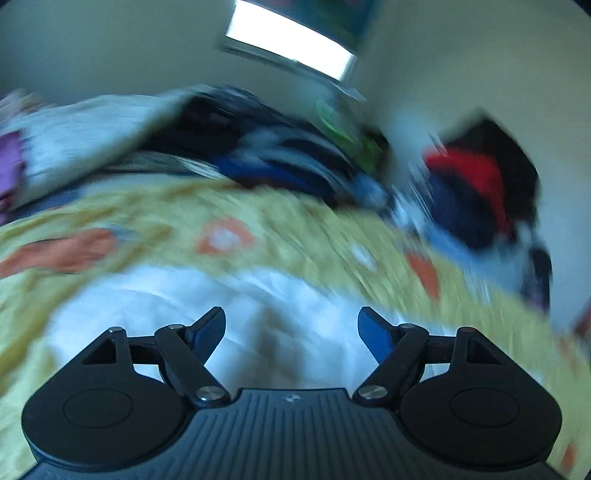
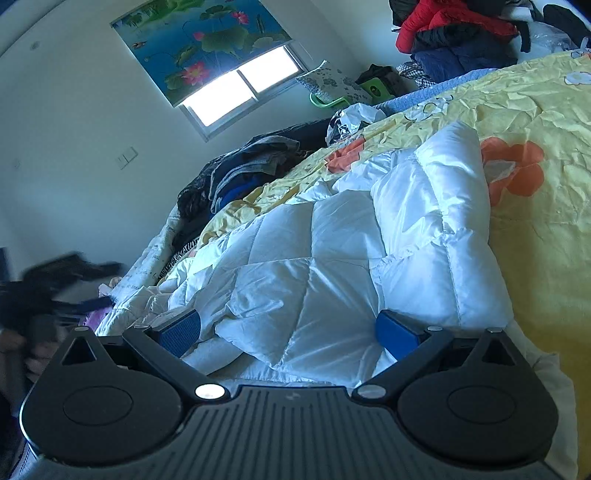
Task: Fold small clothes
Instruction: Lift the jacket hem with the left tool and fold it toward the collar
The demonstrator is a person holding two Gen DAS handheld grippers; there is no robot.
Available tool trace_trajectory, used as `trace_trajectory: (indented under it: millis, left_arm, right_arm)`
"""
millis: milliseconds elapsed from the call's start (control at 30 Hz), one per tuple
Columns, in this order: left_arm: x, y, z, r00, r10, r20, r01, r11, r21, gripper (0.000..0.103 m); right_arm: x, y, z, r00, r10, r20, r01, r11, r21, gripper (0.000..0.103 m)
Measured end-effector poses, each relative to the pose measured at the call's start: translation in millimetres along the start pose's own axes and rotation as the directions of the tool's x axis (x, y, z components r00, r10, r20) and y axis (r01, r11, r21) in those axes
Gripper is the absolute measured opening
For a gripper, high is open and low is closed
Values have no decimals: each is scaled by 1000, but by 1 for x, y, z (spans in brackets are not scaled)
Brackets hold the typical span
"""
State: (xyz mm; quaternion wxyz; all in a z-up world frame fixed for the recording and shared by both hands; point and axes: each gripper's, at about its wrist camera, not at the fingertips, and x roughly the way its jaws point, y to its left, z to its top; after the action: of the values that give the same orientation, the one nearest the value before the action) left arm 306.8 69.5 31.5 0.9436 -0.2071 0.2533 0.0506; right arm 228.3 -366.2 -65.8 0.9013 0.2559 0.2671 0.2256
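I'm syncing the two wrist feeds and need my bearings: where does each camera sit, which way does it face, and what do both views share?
Left wrist: sits behind the left gripper, jaws apart, facing over the white quilted jacket and the yellow flowered bedspread toward the window; heavily motion-blurred.
Right wrist: sits behind the right gripper, jaws apart, low against the white quilted jacket, tilted, facing the window with its lotus blind.
Shared: jacket, bedspread, window, red garment.

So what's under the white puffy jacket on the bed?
The white quilted jacket lies on a yellow floral sheet, which shows around it on its right and far sides. What lies directly beneath the jacket is covered. Both grippers, left and right, are open.
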Motion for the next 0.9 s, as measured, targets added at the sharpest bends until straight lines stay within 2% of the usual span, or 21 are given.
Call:
trace_trajectory:
  millis: [67,167,233,300,400,567,600,667,733,800,867,900]
  left_arm:
    - [-10,37,5,998,63,4,-62,987,-149,84]
    - [-9,81,-6,987,127,-93,-149,946,-287,84]
    - [-6,99,-16,982,135,-135,-176,918,-357,84]
    - [-4,112,-25,980,121,-159,-178,890,-419,84]
    - [4,127,-29,982,60,-181,-145,852,-502,84]
    - [19,144,-23,992,52,-119,-115,777,-619,81]
    - [20,147,-22,994,46,-100,-100,761,-641,77]
    - [23,151,-18,996,49,-79,-89,739,-668,50]
    - [27,153,-14,996,48,-77,-88,731,-677,38]
    - [32,152,-12,995,40,-94,-92,743,-663,31]
    - [33,148,-10,995,51,-80,-91,760,-644,17]
    - [32,144,-9,995,64,-71,-95,772,-628,16]
  right_arm:
    - [0,0,0,1000,1,1,-1,1000,2,103]
    - [0,0,0,1000,0,1,0,1000,3,103]
    - [0,0,0,1000,1,1,-1,1000,3,103]
    - [0,0,0,1000,1,1,-1,1000,3,103]
    - [0,0,0,1000,1,1,-1,1000,3,103]
    - [0,-1,0,1000,5,5,-5,1000,10,103]
    - [0,-1,-1,1000,5,6,-6,1000,12,103]
    - [0,-2,-1,1000,8,8,-8,1000,17,103]
    - [-1,-2,-1,1000,9,10,-10,1000,20,103]
    - [-1,-2,-1,1000,10,11,-10,1000,22,103]
    - [-1,-2,-2,1000,10,12,-10,1000,23,103]
    - [-1,-2,-2,1000,10,12,-10,1000,23,103]
